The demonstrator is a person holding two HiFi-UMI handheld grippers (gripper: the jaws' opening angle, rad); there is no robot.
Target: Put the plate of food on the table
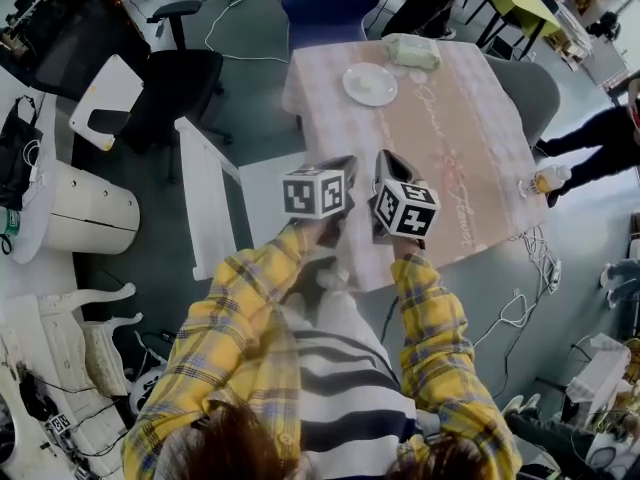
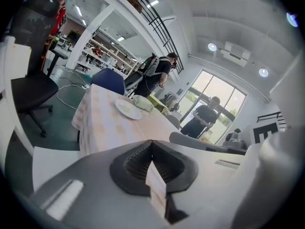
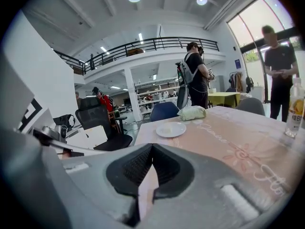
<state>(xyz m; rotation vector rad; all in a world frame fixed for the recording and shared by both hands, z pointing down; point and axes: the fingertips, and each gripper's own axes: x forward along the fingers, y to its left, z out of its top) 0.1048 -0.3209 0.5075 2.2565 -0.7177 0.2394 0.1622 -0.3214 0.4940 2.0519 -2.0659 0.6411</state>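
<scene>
- The left gripper (image 2: 151, 146) and right gripper (image 3: 151, 149) both have their jaws pressed together with nothing between them, side by side at the table's (image 1: 470, 138) near left corner
- The plate (image 1: 370, 84) rests on the table's far part, well apart from both grippers, with only bare cloth between
- A pale green bundle (image 1: 411, 51) lies just beyond the plate
- A bottle (image 1: 548, 179) stands at the right edge
- A blue chair (image 1: 330, 3) is at the far end and a black office chair (image 1: 180, 78) on the left

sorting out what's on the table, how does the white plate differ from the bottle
The white plate lies flat and low; the bottle stands upright and tall. The plate is opaque white; the bottle is clear with yellowish drink inside. The plate sits toward the far end of the table, the bottle at its right edge. Both rest on the same table.
</scene>
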